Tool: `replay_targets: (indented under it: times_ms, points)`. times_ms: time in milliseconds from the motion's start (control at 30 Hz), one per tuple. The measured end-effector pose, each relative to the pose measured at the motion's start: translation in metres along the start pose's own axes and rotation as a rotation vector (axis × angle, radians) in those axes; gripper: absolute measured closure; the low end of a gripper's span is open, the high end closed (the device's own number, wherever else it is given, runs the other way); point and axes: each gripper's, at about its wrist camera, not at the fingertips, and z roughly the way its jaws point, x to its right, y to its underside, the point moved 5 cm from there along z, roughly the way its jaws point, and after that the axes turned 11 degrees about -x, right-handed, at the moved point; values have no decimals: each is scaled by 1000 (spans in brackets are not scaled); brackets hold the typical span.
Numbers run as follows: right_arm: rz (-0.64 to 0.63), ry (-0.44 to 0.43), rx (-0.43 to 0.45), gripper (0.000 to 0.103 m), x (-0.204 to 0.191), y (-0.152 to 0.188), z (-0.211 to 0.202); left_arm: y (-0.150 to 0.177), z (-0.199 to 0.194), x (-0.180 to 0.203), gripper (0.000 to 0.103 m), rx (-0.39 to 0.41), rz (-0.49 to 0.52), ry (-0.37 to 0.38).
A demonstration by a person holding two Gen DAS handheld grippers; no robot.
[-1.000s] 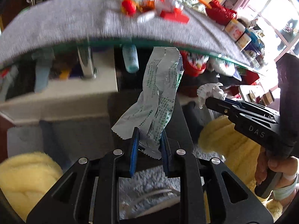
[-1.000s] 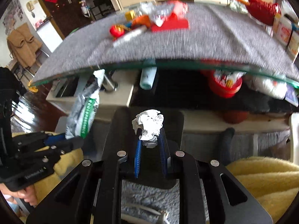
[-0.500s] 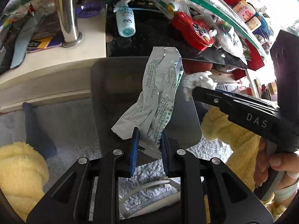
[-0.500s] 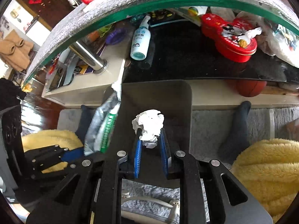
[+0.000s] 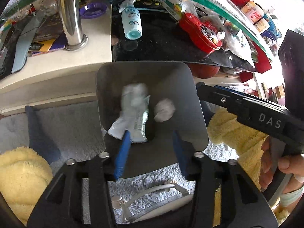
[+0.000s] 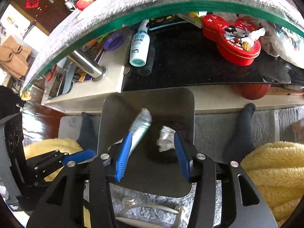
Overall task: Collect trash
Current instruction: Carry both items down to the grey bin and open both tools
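Observation:
A dark grey bin (image 5: 114, 79) stands on the rug below both grippers. My left gripper (image 5: 151, 134) hangs over it, jaws opening, and no pad presses on anything. The green-and-white wrapper (image 5: 133, 114) is blurred and loose inside the bin, just past the left finger. A crumpled white paper ball (image 5: 164, 110) drops beside it. In the right wrist view my right gripper (image 6: 152, 135) is also opening over the bin (image 6: 150, 96). The paper ball (image 6: 166, 136) is loose by its right finger and the wrapper (image 6: 141, 125) by its left. The left gripper's blue finger (image 6: 83, 155) shows at lower left.
A glass table edge (image 6: 133, 17) with a grey cloth overhangs the bin. On the shelf below lie a spray bottle (image 5: 131, 24), a red tin (image 6: 233, 39) and a chrome leg (image 5: 71, 19). Yellow fluffy legs (image 6: 275, 167) and dark socks (image 6: 241, 129) flank the bin on the rug.
Both grippers sank toward the bin and opened. The wrapper left my left jaws and the paper ball left my right jaws; both now drop into the bin.

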Motion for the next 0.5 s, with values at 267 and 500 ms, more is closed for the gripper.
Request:
replay_targets:
  times_ms: [267, 500]
  points:
    - [20, 68, 117, 12, 7, -17, -47, -10, -42, -6, 13, 93, 15, -78]
    - [27, 79, 220, 8, 9, -40, -99, -25, -95, -11, 8, 193, -4, -98]
